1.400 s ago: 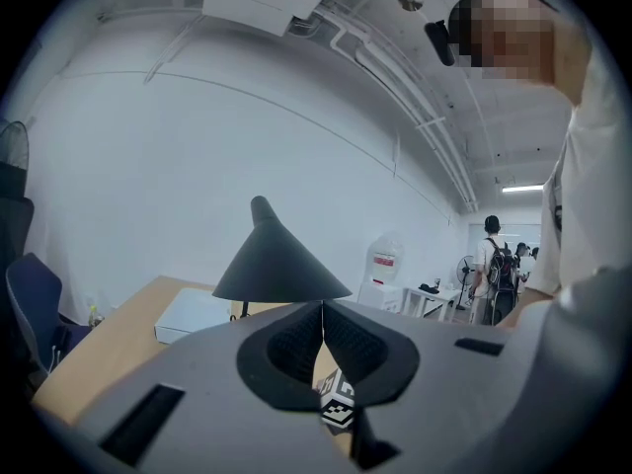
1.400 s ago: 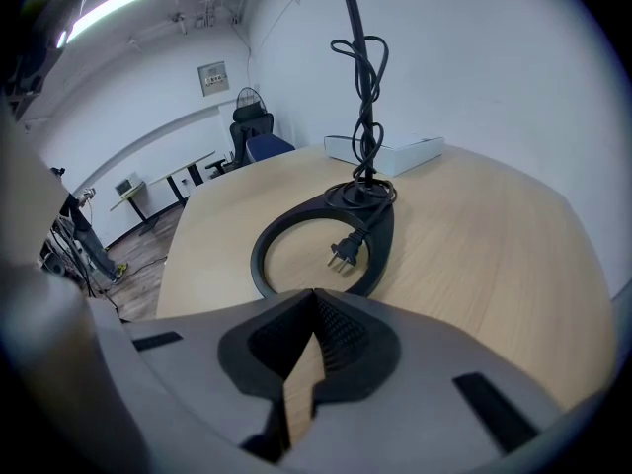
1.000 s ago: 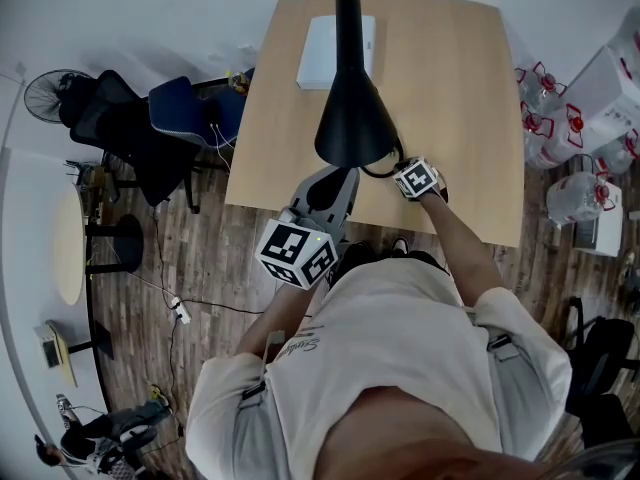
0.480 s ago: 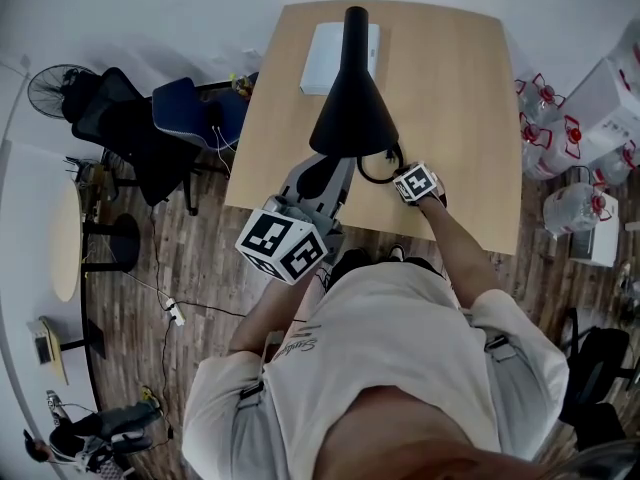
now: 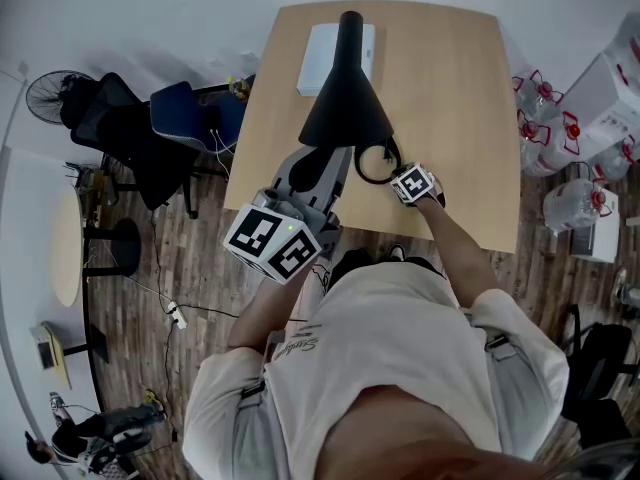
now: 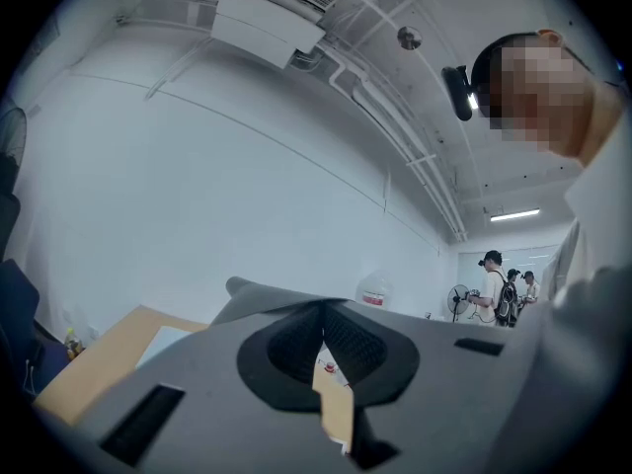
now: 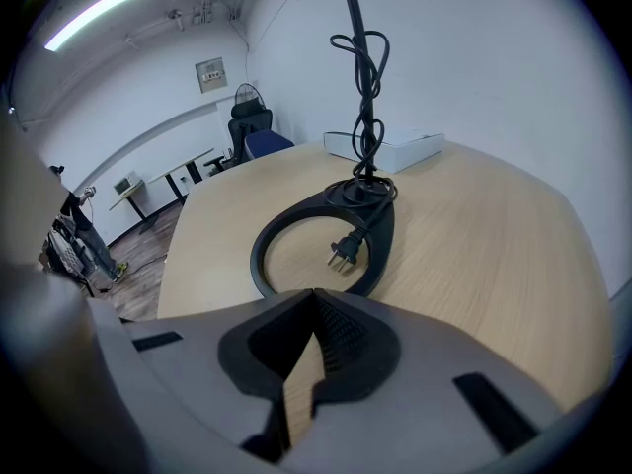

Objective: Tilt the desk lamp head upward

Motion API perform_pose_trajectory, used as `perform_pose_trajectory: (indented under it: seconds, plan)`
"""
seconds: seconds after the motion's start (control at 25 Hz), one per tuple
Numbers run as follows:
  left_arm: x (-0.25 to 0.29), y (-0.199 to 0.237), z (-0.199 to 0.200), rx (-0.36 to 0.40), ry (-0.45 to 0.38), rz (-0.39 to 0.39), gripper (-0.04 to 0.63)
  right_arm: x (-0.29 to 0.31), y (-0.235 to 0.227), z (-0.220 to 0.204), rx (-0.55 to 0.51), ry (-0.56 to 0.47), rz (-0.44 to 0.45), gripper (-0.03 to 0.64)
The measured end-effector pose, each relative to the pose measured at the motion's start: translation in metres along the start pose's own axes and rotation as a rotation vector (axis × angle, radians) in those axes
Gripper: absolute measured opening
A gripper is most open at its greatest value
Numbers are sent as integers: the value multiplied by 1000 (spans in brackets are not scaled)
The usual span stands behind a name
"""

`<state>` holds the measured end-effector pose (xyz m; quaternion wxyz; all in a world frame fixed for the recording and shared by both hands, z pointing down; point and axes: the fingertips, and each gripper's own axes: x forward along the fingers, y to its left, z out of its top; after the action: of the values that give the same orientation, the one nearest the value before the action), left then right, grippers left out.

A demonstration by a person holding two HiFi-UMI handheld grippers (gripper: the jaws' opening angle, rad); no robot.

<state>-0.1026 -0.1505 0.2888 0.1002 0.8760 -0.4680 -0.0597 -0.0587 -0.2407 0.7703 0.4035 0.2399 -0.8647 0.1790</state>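
Bearing everything: wooden table (image 5: 470,88). Black lamp (image 5: 346,98), its cone head over the table's middle and its ring base (image 7: 383,237) toward the near edge. White box (image 5: 322,58) at the far edge. Left tool (image 6: 323,314) below the head's near rim, jaws together, empty. Right tool (image 7: 314,299) just beside the base, jaws together, empty. Plug (image 7: 343,252) inside the ring.

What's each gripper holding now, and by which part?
Nothing: left gripper and right gripper both have jaws together, empty; the black ring-shaped lamp base lies ahead of the right.
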Motion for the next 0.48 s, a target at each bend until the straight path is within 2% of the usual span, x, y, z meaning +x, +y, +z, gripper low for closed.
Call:
perform_pose_trajectory:
  seconds: [0.48]
  plan:
    - [14,-6,28,53,-43,-31,15,0,-2,-2,-19,20,7,-5]
